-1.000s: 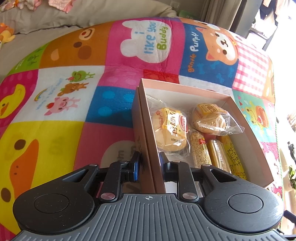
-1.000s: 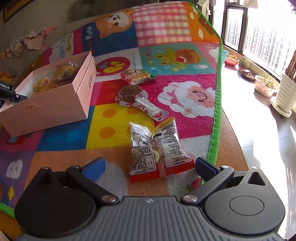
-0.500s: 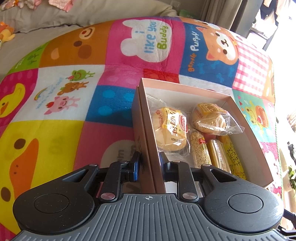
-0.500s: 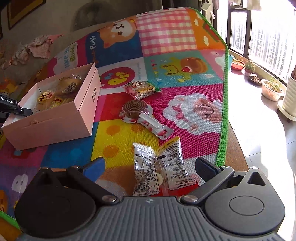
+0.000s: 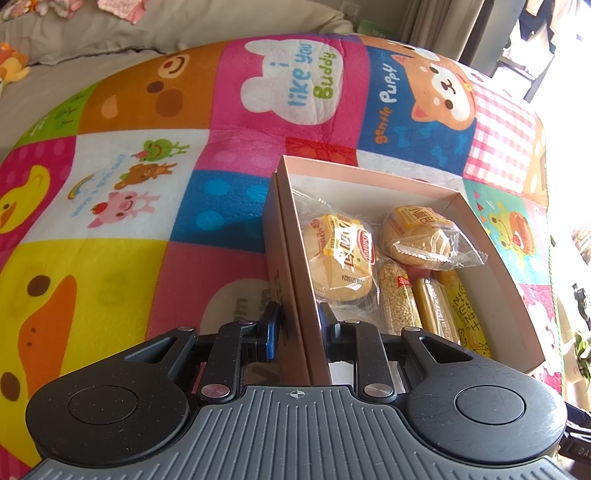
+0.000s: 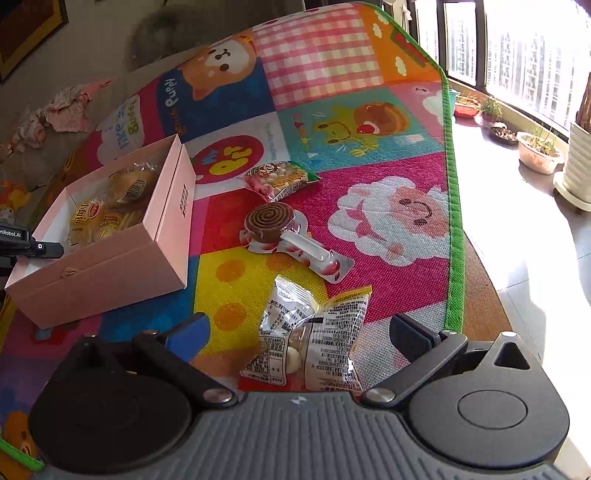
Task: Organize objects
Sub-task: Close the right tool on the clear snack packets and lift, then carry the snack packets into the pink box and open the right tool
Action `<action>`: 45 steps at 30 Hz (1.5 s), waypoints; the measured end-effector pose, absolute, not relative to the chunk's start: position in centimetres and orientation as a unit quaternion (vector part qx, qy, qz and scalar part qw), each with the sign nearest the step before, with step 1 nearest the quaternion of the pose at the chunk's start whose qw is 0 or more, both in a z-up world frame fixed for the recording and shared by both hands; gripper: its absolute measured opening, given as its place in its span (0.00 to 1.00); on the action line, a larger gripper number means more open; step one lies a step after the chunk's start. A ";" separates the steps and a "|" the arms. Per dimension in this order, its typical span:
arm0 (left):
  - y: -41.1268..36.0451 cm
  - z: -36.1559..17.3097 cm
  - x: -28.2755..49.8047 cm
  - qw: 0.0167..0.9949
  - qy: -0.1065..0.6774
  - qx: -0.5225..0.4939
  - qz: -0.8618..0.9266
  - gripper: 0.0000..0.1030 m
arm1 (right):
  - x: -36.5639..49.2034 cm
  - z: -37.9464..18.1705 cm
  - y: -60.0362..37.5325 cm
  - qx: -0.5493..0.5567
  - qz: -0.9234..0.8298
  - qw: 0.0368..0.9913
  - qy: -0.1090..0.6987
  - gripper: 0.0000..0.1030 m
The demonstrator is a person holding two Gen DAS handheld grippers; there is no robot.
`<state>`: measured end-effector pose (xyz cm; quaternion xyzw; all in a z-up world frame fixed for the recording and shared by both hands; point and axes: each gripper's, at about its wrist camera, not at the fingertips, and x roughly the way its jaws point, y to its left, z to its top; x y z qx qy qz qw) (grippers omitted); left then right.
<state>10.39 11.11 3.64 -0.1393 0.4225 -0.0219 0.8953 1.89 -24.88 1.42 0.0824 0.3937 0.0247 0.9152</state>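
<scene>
A pink box [image 5: 491,251] sits on the colourful mat and holds two wrapped buns [image 5: 341,254] and several snack sticks [image 5: 436,306]. My left gripper [image 5: 297,325] is shut on the box's near left wall. The box also shows in the right wrist view [image 6: 110,269]. My right gripper [image 6: 299,332] is open, its fingers on either side of a clear snack packet [image 6: 314,343] lying on the mat. Beyond it lie a swirl lollipop [image 6: 273,221] and a small candy bag [image 6: 280,179].
The play mat [image 6: 388,221] covers a tabletop whose right edge [image 6: 480,280] drops to a sunlit floor with plant pots [image 6: 539,155]. A grey sofa with clothes [image 5: 110,22] lies behind the mat.
My right gripper has moved forward and down, so the snack packet now lies between its open fingers. The left gripper and box have not moved.
</scene>
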 end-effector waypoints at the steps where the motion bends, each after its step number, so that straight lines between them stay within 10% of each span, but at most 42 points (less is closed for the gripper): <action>1: 11.1 3.6 10.4 0.895 0.423 -0.139 -0.022 0.24 | 2.4 1.3 -24.9 0.088 0.024 0.914 0.396 1.00; 10: 11.0 3.6 10.4 0.895 0.424 -0.135 -0.017 0.24 | 4.0 1.1 -23.4 0.068 0.048 0.916 0.393 0.85; 15: 11.0 3.5 10.3 0.895 0.424 -0.136 -0.017 0.24 | 2.6 1.5 -23.5 0.030 0.044 0.918 0.392 0.55; 35: 11.0 2.5 10.6 0.893 0.429 -0.134 -0.026 0.24 | 3.9 13.9 -14.6 0.012 0.233 0.920 0.316 0.53; 45: 11.4 2.4 10.6 0.893 0.425 -0.146 -0.031 0.26 | 10.8 10.5 -7.3 0.010 0.246 0.896 0.368 0.53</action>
